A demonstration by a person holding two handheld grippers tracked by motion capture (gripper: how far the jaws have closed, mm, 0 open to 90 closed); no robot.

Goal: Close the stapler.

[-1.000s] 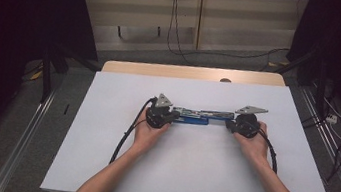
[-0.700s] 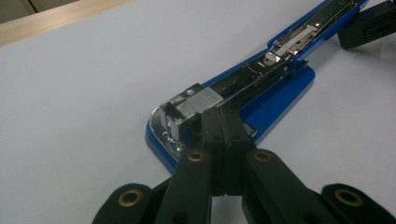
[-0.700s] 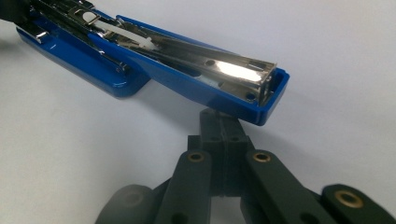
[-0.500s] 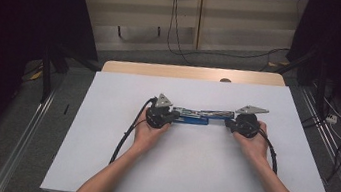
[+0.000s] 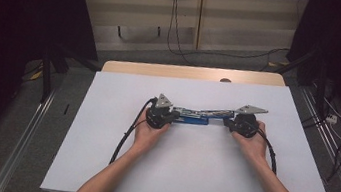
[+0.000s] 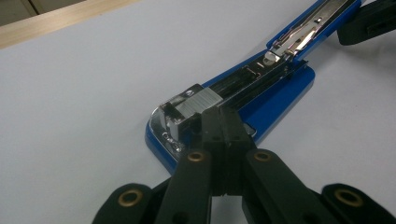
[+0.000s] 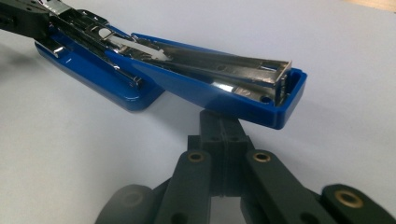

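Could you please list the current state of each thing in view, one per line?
Blue stapler: swung fully open, base flat on the white sheet, top cover folded back, metal magazine exposed.
Left gripper: fingers shut, tips against the stapler's front end.
Right gripper: fingers shut, tips under the cover's end.

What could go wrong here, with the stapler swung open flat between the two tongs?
1. The left tongs, jaws together, press on the stapler at its metal front end; the small contact could slip off the shiny metal.
2. The right tongs sit under the tip of the opened top arm, which is raised off the table; if they slide out, the arm may drop or snap back.
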